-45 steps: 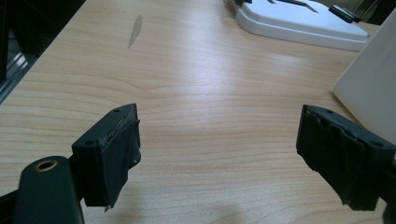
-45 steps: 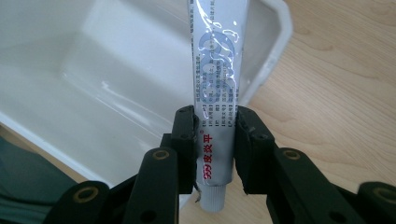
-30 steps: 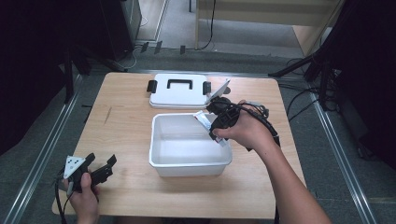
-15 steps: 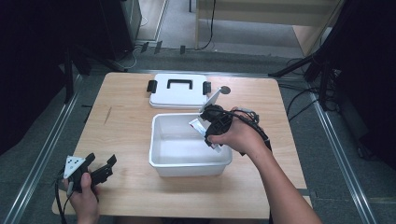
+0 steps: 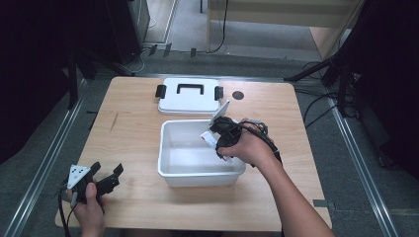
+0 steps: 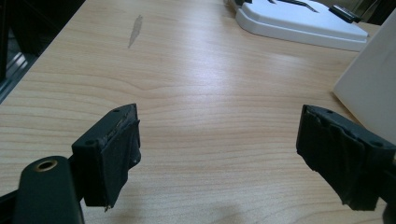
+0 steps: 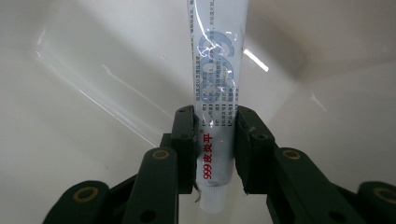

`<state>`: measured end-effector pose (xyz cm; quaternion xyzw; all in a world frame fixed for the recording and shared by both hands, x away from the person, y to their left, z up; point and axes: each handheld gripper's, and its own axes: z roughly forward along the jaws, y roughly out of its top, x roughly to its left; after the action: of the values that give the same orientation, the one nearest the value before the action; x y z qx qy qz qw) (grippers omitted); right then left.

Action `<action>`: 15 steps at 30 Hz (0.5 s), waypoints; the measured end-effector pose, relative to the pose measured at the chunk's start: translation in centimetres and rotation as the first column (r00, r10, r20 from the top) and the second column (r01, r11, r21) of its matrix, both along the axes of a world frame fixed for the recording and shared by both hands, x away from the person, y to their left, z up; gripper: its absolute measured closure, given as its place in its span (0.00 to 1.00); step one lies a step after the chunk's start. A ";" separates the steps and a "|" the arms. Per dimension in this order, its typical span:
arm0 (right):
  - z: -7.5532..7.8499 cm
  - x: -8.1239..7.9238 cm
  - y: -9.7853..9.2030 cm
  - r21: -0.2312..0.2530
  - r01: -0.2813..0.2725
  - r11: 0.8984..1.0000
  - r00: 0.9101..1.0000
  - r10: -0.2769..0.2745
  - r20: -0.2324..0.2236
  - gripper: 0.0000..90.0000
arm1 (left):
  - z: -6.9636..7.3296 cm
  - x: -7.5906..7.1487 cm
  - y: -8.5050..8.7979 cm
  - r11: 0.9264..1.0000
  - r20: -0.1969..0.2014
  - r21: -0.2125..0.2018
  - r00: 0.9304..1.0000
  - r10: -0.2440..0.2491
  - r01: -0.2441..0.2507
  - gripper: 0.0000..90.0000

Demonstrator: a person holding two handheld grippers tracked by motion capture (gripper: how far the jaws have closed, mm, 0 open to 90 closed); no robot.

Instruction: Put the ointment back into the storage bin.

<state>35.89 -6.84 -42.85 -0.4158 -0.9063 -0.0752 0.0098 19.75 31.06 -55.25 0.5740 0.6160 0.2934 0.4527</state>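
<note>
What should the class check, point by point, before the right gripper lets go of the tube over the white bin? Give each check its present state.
1. Right gripper shut on the tube: ok.
2. Tube over the inside of the white bin, not its rim: ok, white walls surround it in the right gripper view.
3. Bin floor bare beneath: ok, as far as it shows.
4. Lid off, lying behind the bin: ok.
5. Left gripper open, apart from the bin near the table's front corner: ok.
6. Height of the tube above the floor: cannot tell.
</note>
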 end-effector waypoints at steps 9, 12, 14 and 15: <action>-1.7 0.1 0.9 -0.061 -0.030 0.998 1.000 0.030 0.003 0.80 | 0.0 0.0 0.0 1.000 0.000 -0.002 1.000 -0.001 0.001 0.16; -2.1 0.2 1.1 -0.068 -0.036 0.997 0.999 0.036 0.003 0.80 | 0.0 0.0 0.0 1.000 0.000 -0.003 1.000 -0.001 0.001 0.16; -2.4 0.2 1.3 -0.071 -0.039 0.997 0.999 0.038 -0.003 0.80 | 0.0 0.0 0.0 1.000 0.000 -0.003 1.000 0.000 0.000 0.16; -2.6 0.2 1.4 -0.076 -0.040 0.996 0.999 0.040 -0.006 0.80 | 0.0 0.0 0.0 1.000 -0.001 -0.003 1.000 -0.001 0.001 0.16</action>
<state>36.12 -5.43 -45.42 -0.3979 -0.9166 -0.0395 -0.0026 19.76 31.09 -55.26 0.5737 0.6164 0.2922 0.4534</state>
